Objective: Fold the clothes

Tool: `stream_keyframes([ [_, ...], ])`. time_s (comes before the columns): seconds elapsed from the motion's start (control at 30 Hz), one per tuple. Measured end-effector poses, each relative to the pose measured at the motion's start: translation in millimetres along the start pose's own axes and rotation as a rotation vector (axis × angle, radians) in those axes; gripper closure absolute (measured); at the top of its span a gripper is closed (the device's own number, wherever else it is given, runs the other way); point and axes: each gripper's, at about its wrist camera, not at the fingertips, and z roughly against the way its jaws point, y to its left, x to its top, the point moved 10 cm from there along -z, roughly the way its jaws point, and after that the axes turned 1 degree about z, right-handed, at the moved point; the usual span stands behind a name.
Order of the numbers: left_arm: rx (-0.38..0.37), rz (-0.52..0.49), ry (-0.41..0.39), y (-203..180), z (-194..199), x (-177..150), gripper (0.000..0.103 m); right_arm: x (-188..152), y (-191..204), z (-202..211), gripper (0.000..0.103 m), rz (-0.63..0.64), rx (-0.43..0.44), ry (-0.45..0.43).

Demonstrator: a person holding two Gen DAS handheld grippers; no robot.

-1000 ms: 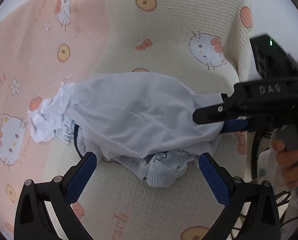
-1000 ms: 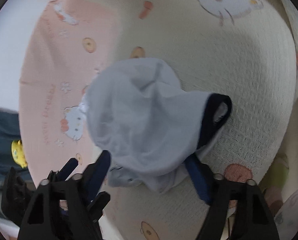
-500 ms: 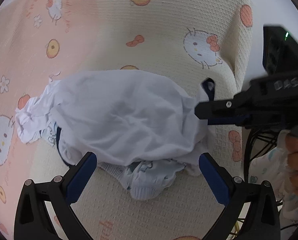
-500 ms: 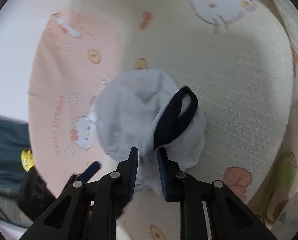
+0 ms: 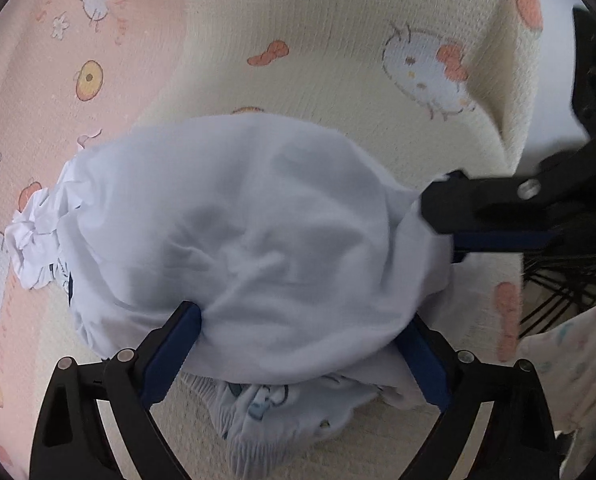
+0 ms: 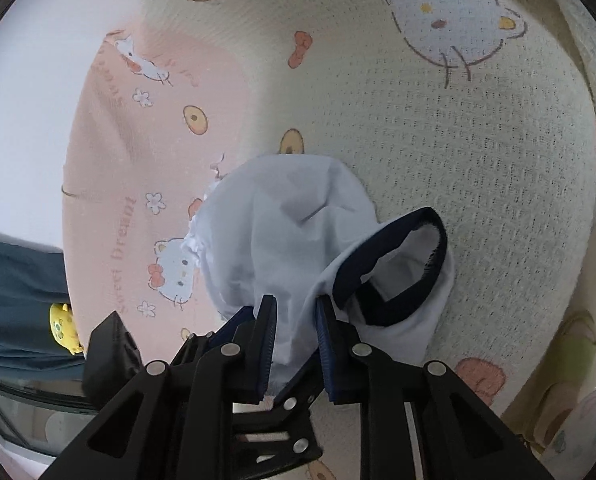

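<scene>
A white garment with navy trim lies bunched on the cartoon-cat blanket. My left gripper is open, and its blue pads straddle the garment's near edge, which drapes over them. My right gripper comes in from the right, shut on the garment's right edge. In the right wrist view the right gripper pinches white fabric just beside a navy-trimmed opening, which stands up in a loop. A pale blue printed garment pokes out from under the white one.
The blanket is cream in the middle and pink at the left. Black cables and a printed cloth lie past its right edge. A yellow toy sits on dark fabric at the far left.
My right gripper went from open to shut on the white garment beside the navy trim and has lifted that edge. My left gripper moved forward until the garment's near edge lies between its fingers.
</scene>
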Motion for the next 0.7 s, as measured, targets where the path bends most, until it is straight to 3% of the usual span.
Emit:
stream_keyframes([
  [0.1, 0.007, 0.001, 0.005, 0.2, -3.9, 0.1, 0.0, -5.8, -6.2, 8.4, 0.084, -0.013, 0.011, 0.016],
  [0.5, 0.043, 0.058, -0.003, 3.1, -5.0, 3.5, 0.001, -0.5, -4.9, -1.2, 0.084, -0.005, -0.024, 0.031],
  [0.6, 0.063, 0.104, -0.026, 9.1, 2.8, 5.3, 0.023, -0.3, -4.0, -0.1, 0.083, -0.009, -0.019, 0.03],
  [0.63, 0.087, 0.119, -0.034, 13.8, 5.8, 5.2, 0.041, 0.1, -4.7, 0.5, 0.083, -0.014, -0.019, 0.029],
  [0.67, 0.087, 0.129, -0.038, 16.6, 7.8, 5.0, 0.056, 0.5, -7.0, 2.4, 0.08, -0.025, -0.02, 0.025],
  [0.7, 0.086, 0.138, -0.042, 19.3, 9.7, 4.9, 0.061, 1.0, -9.2, 4.3, 0.07, -0.036, -0.021, 0.022],
])
